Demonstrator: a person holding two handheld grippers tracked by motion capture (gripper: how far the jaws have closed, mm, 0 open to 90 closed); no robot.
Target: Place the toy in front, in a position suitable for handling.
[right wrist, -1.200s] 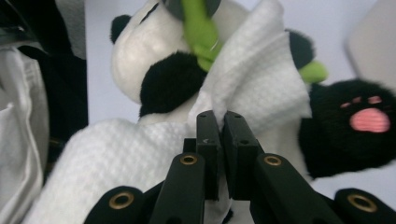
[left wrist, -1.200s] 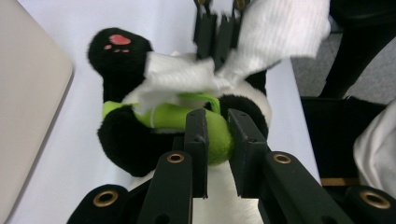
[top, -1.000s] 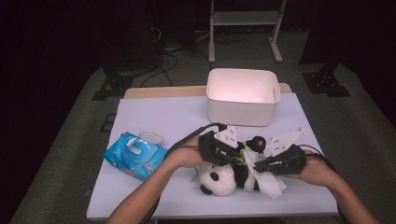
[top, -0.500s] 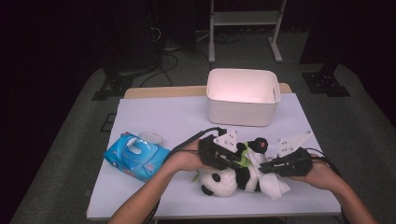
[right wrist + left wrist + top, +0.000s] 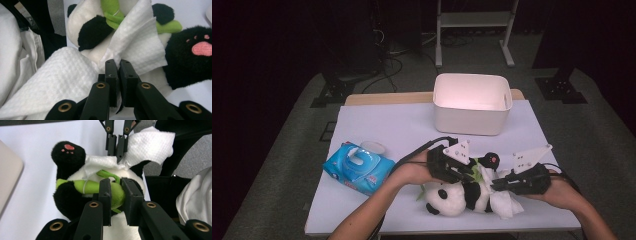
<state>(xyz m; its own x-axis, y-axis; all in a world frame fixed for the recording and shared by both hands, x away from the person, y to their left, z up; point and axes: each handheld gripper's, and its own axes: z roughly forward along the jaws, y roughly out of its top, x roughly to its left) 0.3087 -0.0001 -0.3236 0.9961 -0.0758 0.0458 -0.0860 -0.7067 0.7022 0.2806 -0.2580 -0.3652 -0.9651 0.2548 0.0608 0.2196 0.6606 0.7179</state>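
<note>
Since the earlier frames both hands have slid a little toward the near right of the desk [image 5: 377, 125], and the toy with them; the wipes and tub have not shifted.

At the left of the desk lies a blue pack of wet wipes [image 5: 358, 167], its flap lifted, well apart from the work. Just right of it the left gripper [image 5: 462, 172] comes in over the panda plush [image 5: 462, 197], which lies on its back at the near edge, head toward the left. In the left gripper view the left gripper [image 5: 117, 192] has its jaws clamped on the green bamboo stalk [image 5: 100, 187] that the panda hugs, pinning the toy in place.

Farther right, the right gripper [image 5: 498, 186] has its jaws together on a white wipe [image 5: 507, 205]. In the right gripper view the right gripper [image 5: 118, 65] pinches a fold of that wipe [image 5: 140, 47], which drapes over the panda's white belly between the black limbs. Beyond, at the far side, stands an empty white tub [image 5: 472, 102].

The step in hand looks like wiping the plush: one gripper steadies, the other rubs. The next move probably calls for dragging the wipe across the belly with light pressure, keeping the pinch firm so the sheet does not slip, while the left grip holds against the pull.
</note>
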